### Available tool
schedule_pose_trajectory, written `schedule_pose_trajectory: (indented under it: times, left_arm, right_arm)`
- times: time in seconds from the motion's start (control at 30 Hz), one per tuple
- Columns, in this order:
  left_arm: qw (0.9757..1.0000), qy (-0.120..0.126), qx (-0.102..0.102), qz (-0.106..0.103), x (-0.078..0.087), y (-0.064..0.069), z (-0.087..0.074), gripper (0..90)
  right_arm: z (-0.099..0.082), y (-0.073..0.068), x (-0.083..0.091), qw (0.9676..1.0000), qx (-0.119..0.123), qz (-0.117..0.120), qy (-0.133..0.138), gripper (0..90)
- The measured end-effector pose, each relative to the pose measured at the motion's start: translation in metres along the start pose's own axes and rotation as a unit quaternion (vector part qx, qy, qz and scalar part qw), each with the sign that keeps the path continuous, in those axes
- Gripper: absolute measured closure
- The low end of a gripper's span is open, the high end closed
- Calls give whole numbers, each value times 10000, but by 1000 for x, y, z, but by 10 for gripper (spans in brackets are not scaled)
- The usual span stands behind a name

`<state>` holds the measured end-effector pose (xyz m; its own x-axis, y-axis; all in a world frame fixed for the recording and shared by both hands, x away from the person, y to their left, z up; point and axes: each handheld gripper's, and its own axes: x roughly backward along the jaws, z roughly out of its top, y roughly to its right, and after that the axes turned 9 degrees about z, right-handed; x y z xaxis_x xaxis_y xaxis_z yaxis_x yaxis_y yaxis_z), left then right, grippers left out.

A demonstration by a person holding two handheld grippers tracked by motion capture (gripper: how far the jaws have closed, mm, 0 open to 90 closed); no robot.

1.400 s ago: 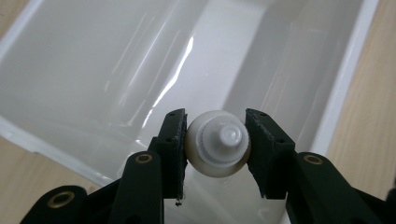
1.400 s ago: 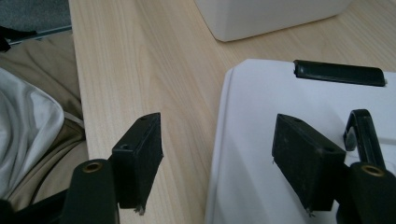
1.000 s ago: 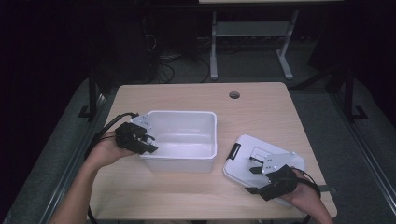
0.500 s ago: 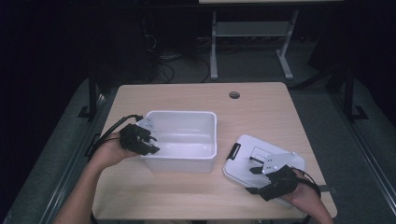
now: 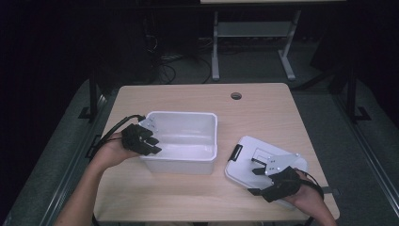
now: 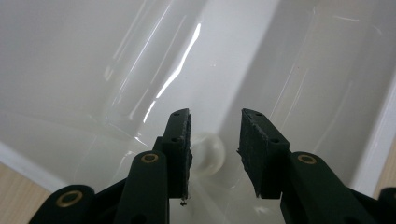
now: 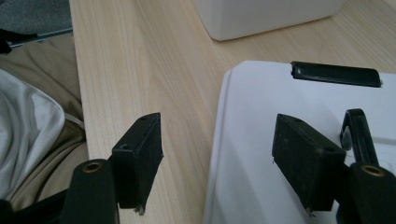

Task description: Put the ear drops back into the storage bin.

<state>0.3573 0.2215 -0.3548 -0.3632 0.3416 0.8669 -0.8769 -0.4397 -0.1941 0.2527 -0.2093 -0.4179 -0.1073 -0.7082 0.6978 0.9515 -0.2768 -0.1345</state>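
A white plastic bin (image 5: 181,114) stands left of centre on the wooden table. My left gripper (image 5: 155,148) reaches over its left rim into the bin. In the left gripper view the jaws of the left gripper (image 6: 215,114) stand a narrow gap apart over the bin's inner corner (image 6: 93,56), with nothing between the pads. The white lid (image 5: 256,155) lies flat to the bin's right, with a black latch (image 5: 235,152) at its near-left end. My right gripper (image 5: 255,181) stands open at the lid's front edge. In the right gripper view, the right gripper (image 7: 218,119) has one jaw over bare wood and the other over the lid (image 7: 280,93).
A round cable hole (image 5: 235,95) sits near the table's far edge. Bare table (image 5: 263,117) lies behind the lid and in front of the bin. The person's clothing (image 7: 28,126) hangs at the table's near edge. A metal stand (image 5: 254,28) rises behind the table.
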Motion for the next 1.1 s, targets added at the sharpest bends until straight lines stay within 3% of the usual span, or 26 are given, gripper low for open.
schedule_pose_trajectory:
  times: [0.3,0.73,1.1]
  left_arm:
    - [9999,88,-26,75,10,-1,1,621]
    - [9991,348,-130,205,45,6,5,598]
    - [9983,451,-120,336,75,12,-4,584]
  right_arm:
    - [0,-1,0,10000,-5,-4,-15,324]
    - [1,-1,0,10000,-12,-15,-39,324]
    - [4,-3,2,10000,2,-15,-54,324]
